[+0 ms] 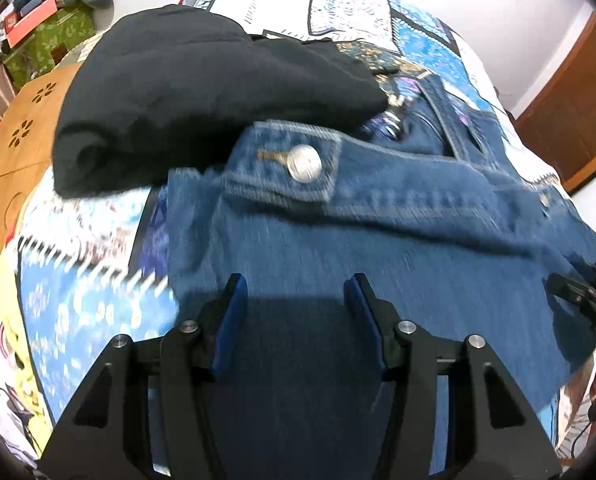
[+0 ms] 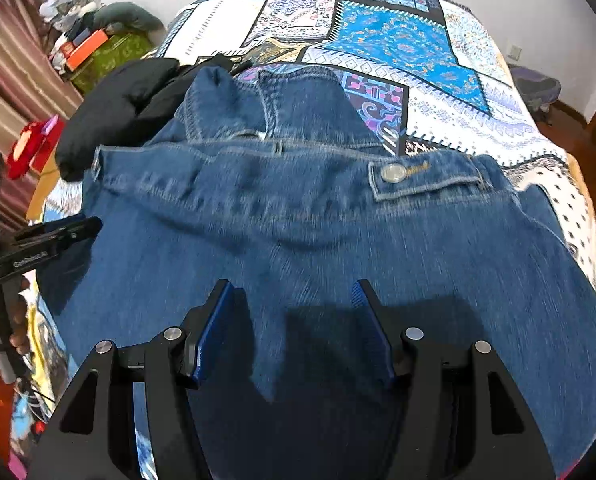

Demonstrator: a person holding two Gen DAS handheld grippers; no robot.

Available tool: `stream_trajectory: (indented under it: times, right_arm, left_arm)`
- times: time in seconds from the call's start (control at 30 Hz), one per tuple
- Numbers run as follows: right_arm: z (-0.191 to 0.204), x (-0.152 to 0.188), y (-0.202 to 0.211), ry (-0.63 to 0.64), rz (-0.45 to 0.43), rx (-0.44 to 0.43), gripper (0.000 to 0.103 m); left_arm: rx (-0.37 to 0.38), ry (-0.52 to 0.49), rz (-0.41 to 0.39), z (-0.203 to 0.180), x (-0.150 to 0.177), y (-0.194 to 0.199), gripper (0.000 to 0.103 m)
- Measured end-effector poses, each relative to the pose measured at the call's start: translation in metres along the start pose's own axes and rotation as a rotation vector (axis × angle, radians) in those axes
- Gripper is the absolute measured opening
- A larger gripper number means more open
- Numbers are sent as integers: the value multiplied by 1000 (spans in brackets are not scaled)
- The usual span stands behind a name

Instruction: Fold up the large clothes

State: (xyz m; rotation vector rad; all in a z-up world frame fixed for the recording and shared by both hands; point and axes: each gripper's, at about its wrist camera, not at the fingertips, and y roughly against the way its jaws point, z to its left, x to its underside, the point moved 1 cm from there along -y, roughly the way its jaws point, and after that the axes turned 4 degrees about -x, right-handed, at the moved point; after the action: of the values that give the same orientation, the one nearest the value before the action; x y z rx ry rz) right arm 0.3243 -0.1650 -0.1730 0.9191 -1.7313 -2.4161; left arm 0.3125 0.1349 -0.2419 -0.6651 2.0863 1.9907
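Two open tools (image 1: 296, 292) (image 2: 294, 296), denim jacket (image 2: 318, 232) spread beneath both

A blue denim jacket (image 2: 338, 240) lies on the patchwork-quilted bed (image 2: 398, 40); a folded black garment (image 1: 202, 92) sits at its left edge.

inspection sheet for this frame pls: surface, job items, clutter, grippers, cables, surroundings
Surface: bed with patchwork bedspread.
Job's things: denim jacket spread flat, metal button on its waistband tab; black garment folded beside it, overlapping its edge.
Clutter: orange box and green patterned cloth on the side furniture.
Grippers: left gripper open over denim; right gripper open over denim.
Cables: thin dark lead at the bed edge.
Surroundings: wooden door, striped curtain, wooden table.
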Motion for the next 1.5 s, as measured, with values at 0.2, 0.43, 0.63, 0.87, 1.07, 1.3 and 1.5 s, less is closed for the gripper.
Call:
stream_trajectory:
  times: [0.2,0.43,0.63,0.87,1.07,1.3,1.5]
  right_arm:
    - [14,24,19,78,-36,60,65]
    - [26,50,42,126,-45,47,69]
    - [25,59,60,72,-67,2,69]
    - [17,56,69,4,-107,-21,69]
    - [14,50,55,-39,-75,-63,69]
    - [19,44,41,-35,-62,-74,69]
    - [26,41,39,-7,-42,-73,69]
  left_arm:
    - [-18,-26,-19,-2,36,25,60]
    - [-30,9,-75,7,71,53,69]
    - [3,119,-63,30,98,62,69]
    - [220,432,8,67,116,39,70]
    - [457,632,36,77,106,15,70]
    - [451,734,58,65,86,-24,70]
    - [273,599,-67,38,69,5,36]
